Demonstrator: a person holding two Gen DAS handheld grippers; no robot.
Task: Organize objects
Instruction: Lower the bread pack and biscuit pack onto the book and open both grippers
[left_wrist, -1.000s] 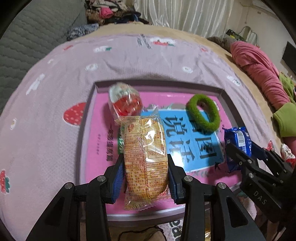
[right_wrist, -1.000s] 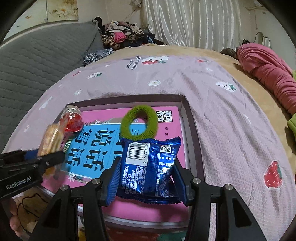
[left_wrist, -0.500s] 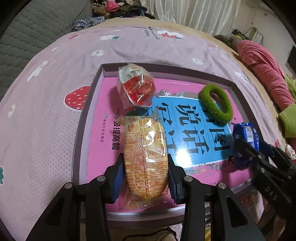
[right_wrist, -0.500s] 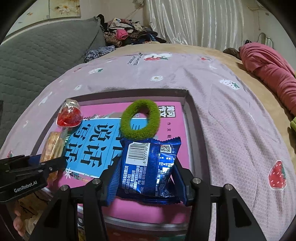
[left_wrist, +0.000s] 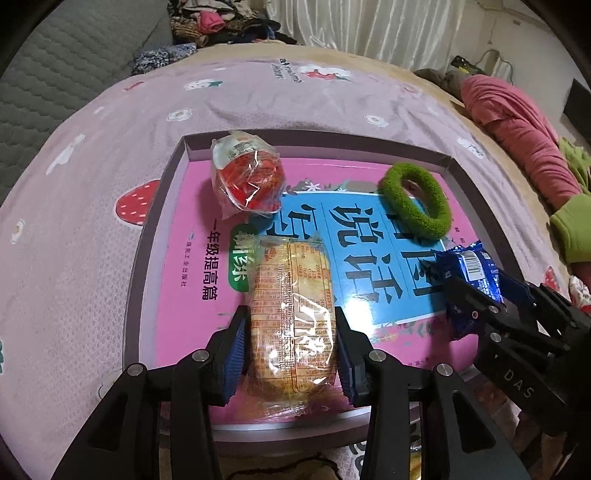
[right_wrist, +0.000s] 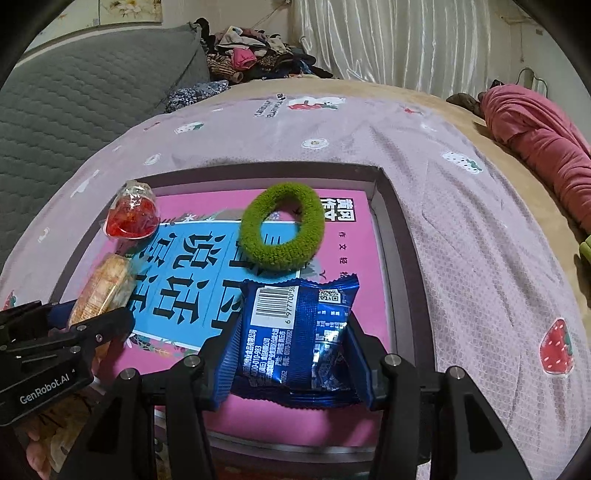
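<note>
Here the left gripper (left_wrist: 291, 354) is closed partway onto an orange-wrapped cake packet (left_wrist: 291, 321), its blue pads pressing both long sides, over the near end of a shallow tray (left_wrist: 147, 236). Beside it, the right gripper (right_wrist: 295, 358) likewise clamps a blue snack packet (right_wrist: 295, 332). Farther in the tray, a green hair scrunchie (right_wrist: 282, 230) and a red jelly cup (left_wrist: 247, 179) rest on a pink-and-blue book (left_wrist: 199, 206).

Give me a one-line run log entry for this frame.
left gripper: shut on orange snack pack | right gripper: shut on blue snack pack | tray: green hair tie, red jelly cup
</note>
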